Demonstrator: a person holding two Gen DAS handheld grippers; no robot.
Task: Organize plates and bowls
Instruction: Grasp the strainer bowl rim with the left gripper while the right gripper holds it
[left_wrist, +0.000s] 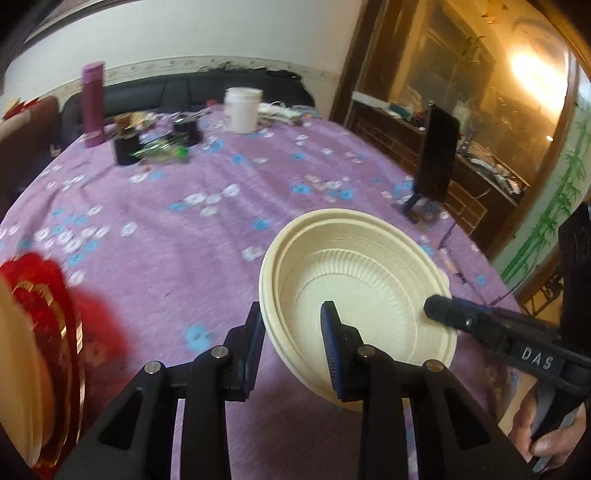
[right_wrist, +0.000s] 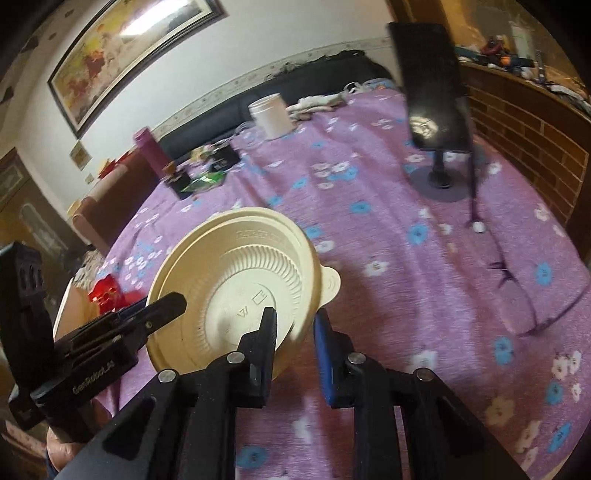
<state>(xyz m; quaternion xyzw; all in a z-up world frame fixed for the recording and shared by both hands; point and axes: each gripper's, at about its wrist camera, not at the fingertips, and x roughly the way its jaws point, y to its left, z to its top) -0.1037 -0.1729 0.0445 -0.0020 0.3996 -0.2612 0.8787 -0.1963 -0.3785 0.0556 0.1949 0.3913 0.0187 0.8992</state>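
Both my claws are clamped on the same cream bowl stack: my left claw pinches the rim at its 8 o'clock edge, my right claw grips the rim near the tab at 4 o'clock, and the bowls hang tilted over the purple-clothed desk. I judge the sorting only partly done, with this stack not yet set down and a red plate pile waiting at 9 o'clock. That pile is blurred and cut off, so I can't count it or the nested bowls.
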